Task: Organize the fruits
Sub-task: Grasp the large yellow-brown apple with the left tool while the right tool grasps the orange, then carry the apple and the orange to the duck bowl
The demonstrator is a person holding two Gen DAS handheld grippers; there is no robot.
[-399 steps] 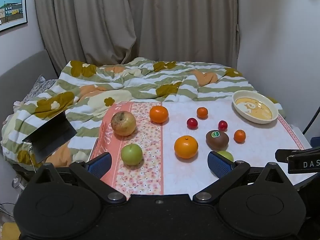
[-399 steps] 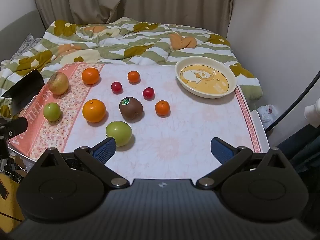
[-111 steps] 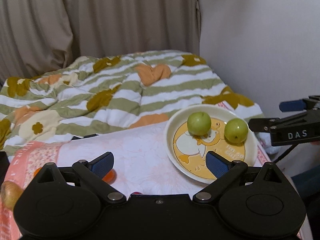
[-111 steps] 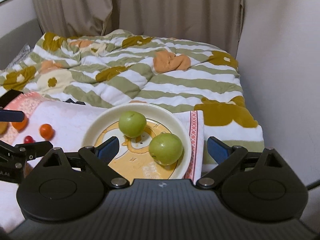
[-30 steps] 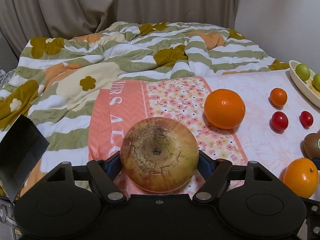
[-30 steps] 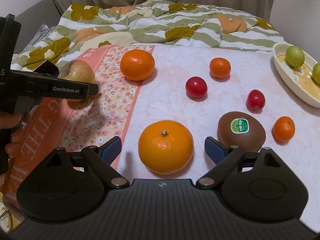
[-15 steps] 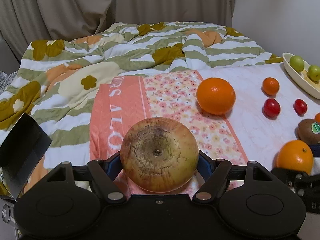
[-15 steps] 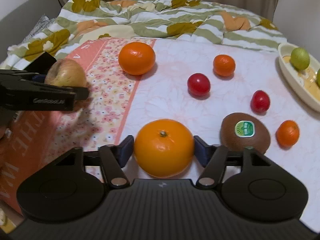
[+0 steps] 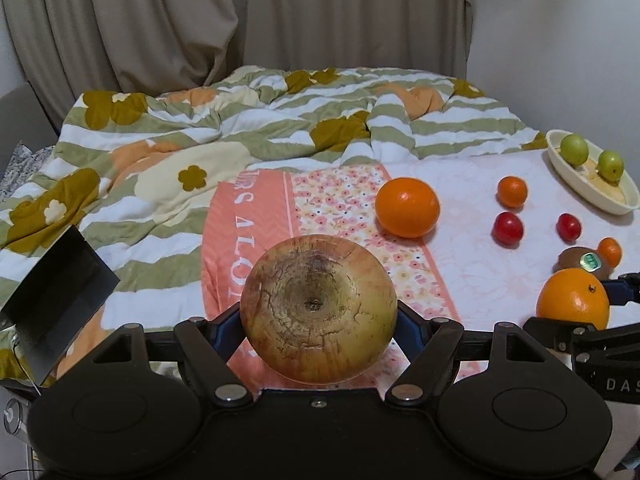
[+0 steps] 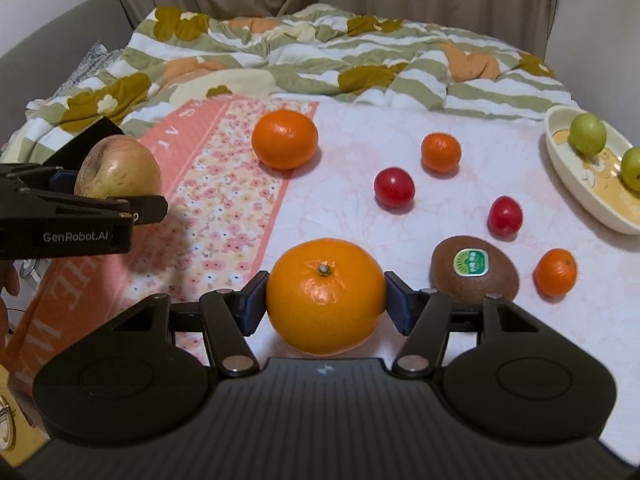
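Observation:
My left gripper (image 9: 319, 322) is shut on a large yellow-brown apple (image 9: 319, 308) and holds it above the pink floral cloth (image 9: 256, 232); the apple also shows in the right wrist view (image 10: 119, 172). My right gripper (image 10: 325, 306) is shut on a big orange (image 10: 326, 294), which also shows in the left wrist view (image 9: 573, 299). A cream bowl (image 10: 576, 184) at the far right holds two green fruits (image 10: 587, 133).
On the table lie another big orange (image 10: 285, 139), two small oranges (image 10: 440, 152), two red fruits (image 10: 393, 187) and a kiwi with a sticker (image 10: 474, 269). A striped flowered blanket (image 10: 320, 52) lies behind. A dark board (image 9: 56, 300) leans at the left.
My left gripper has lifted the apple off the cloth. My right gripper has closed on the big orange and holds it.

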